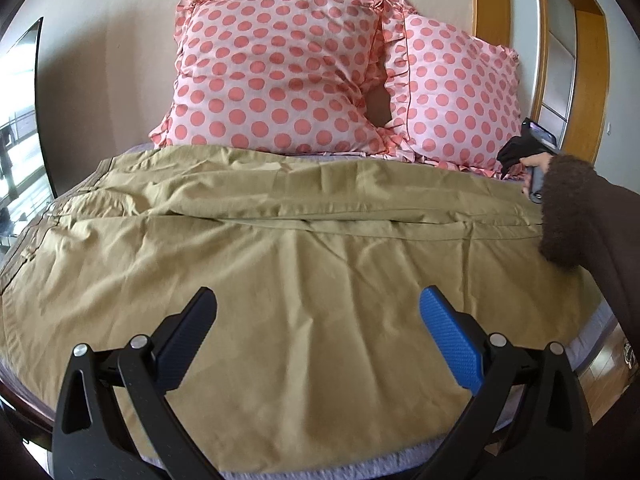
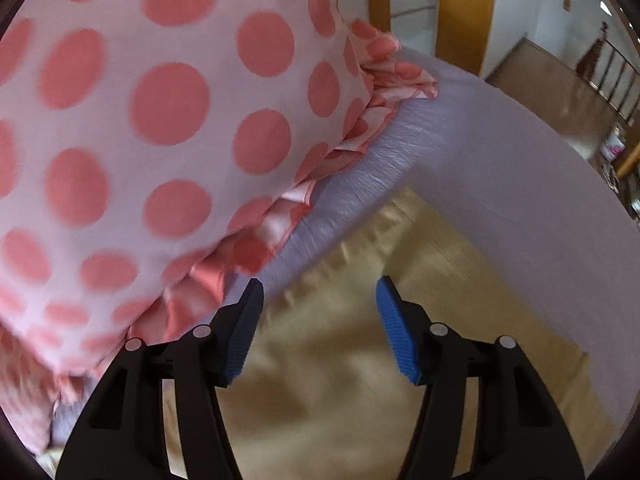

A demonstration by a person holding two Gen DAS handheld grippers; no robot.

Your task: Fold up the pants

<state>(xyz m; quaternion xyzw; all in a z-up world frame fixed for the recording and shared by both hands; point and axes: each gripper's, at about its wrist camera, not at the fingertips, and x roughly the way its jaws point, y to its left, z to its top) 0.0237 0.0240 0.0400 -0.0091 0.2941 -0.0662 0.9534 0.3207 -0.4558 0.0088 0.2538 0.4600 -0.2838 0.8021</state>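
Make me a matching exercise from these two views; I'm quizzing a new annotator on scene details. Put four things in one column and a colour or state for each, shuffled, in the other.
Things:
1. spread-out cotton pants
2. ruffled fabric pillows
3. fitted bed sheet
4. left gripper

Descriptions:
A. pale lavender
B. jaws apart, holding nothing
C. pink with coral polka dots
D. khaki tan, lying flat and wrinkled

Pairs: 1-D, 2-C, 3-A, 4-B
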